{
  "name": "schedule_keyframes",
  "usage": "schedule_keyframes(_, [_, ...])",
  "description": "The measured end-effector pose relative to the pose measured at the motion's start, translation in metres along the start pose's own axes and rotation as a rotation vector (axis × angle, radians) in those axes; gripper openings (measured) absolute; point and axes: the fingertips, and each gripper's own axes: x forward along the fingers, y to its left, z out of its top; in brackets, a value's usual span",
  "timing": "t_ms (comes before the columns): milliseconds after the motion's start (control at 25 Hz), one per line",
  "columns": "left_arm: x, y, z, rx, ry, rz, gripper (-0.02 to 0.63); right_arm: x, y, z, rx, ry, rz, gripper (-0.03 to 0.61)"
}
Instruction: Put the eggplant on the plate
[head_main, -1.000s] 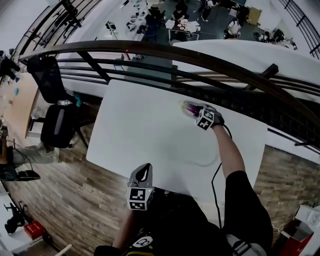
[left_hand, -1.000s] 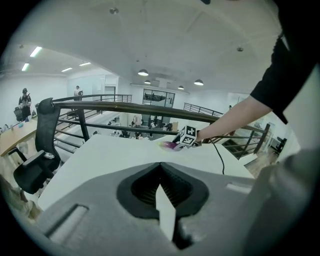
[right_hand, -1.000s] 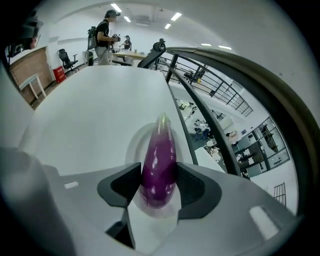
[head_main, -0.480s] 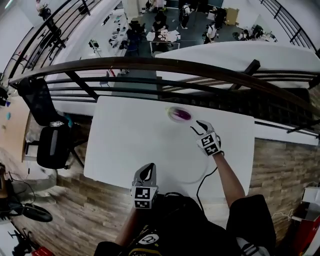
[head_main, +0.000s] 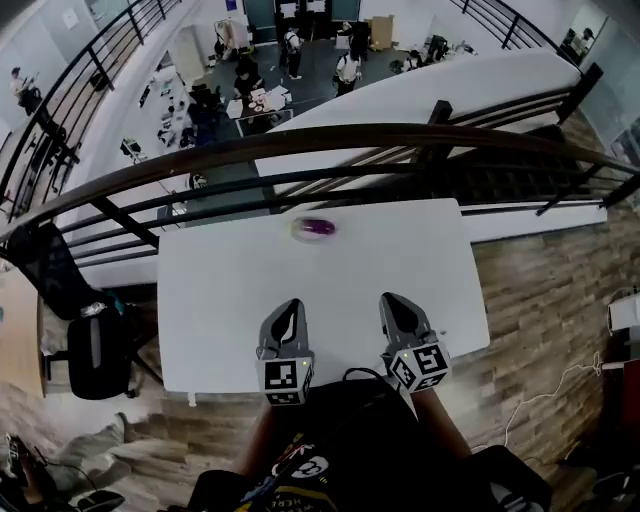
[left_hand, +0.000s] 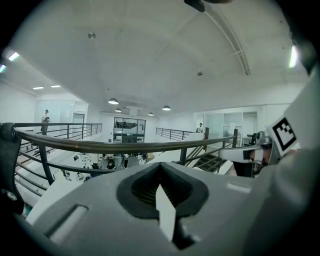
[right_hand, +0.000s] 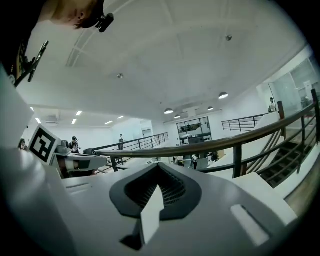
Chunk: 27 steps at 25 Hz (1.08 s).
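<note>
A purple eggplant (head_main: 318, 227) lies on a small plate (head_main: 298, 231) near the far edge of the white table (head_main: 220, 290), close to the railing. Both grippers hang over the table's near edge, close to my body and far from the plate. My left gripper (head_main: 290, 304) is shut and holds nothing. My right gripper (head_main: 391, 298) sits beside it, also shut and holding nothing. In the left gripper view the left gripper (left_hand: 160, 166) points out level over the railing, its jaws together. The right gripper view shows the right gripper (right_hand: 159, 168) the same way, with no table in sight.
A dark curved railing (head_main: 330, 140) runs just behind the table's far edge, with a lower floor and people beyond it. A black office chair (head_main: 85, 345) stands left of the table. Wooden floor (head_main: 540, 300) surrounds the table. A thin cable (head_main: 352, 374) lies by the near edge.
My right gripper has come away from the eggplant on the plate, pulled back to the near edge and shut. The left gripper rose slightly. The head view has tilted up.
</note>
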Motion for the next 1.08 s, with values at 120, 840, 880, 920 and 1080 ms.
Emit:
schedule_keyframes(120, [0.000,-0.015,-0.007,-0.006,0.010,-0.031,0.006,-0.008,0.008,-0.005,-0.015,0.006,0.029,0.002])
schedule_keyframes(840, [-0.010,-0.016,-0.002,0.018,0.002,-0.024,0.006,0.003,0.052,-0.011,-0.050,0.043,0.193,0.002])
schedule_keyframes(880, [-0.010,-0.016,-0.003,0.015,0.003,-0.020,0.006,0.003,0.052,-0.012,-0.050,0.047,0.197,0.002])
schedule_keyframes(920, [-0.010,-0.016,-0.004,0.013,0.003,-0.017,0.006,0.004,0.052,-0.014,-0.052,0.050,0.200,0.002])
schedule_keyframes(1080, [-0.010,-0.015,-0.002,0.015,0.000,-0.017,0.006,0.007,0.054,-0.016,-0.058,0.062,0.211,0.002])
